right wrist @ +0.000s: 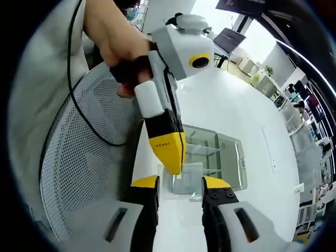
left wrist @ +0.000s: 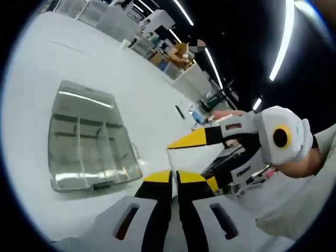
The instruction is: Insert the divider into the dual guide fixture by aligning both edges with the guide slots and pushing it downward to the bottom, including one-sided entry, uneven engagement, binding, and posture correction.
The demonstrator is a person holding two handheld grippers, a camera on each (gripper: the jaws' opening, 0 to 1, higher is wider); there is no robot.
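Though the white counter point(left wrist: 63, 58) takes up most of the left gripper view, the thing that matters on it is the clear dual guide fixture point(left wrist: 89, 139), a see-through box with inner partitions that lies flat and well apart from both tools. In the right gripper view the same fixture point(right wrist: 218, 157) sits beyond the tips, and a perforated chair back point(right wrist: 79, 157) rises beside the counter edge. The divider point(right wrist: 184, 181), a clear thin sheet, is held up in the air short of the fixture, not yet entered in any slot. The risk, as I judge it, is a crooked start: the sheet is nearly invisible and carried by two tools at once, so one edge could catch its slot first and bind, or the sheet could slip if either grip eases. The left tongs point(right wrist: 172, 157), seen from the right gripper view, are clenched with their yellow tips on the sheet's upper edge; in their own view those tongs point(left wrist: 175, 178) are pressed nearly together. The right tongs point(right wrist: 181, 184) stand parted with the sheet between them, but whether they pinch it I cannot tell; the right tongs point(left wrist: 186, 140) look closed to a point there.
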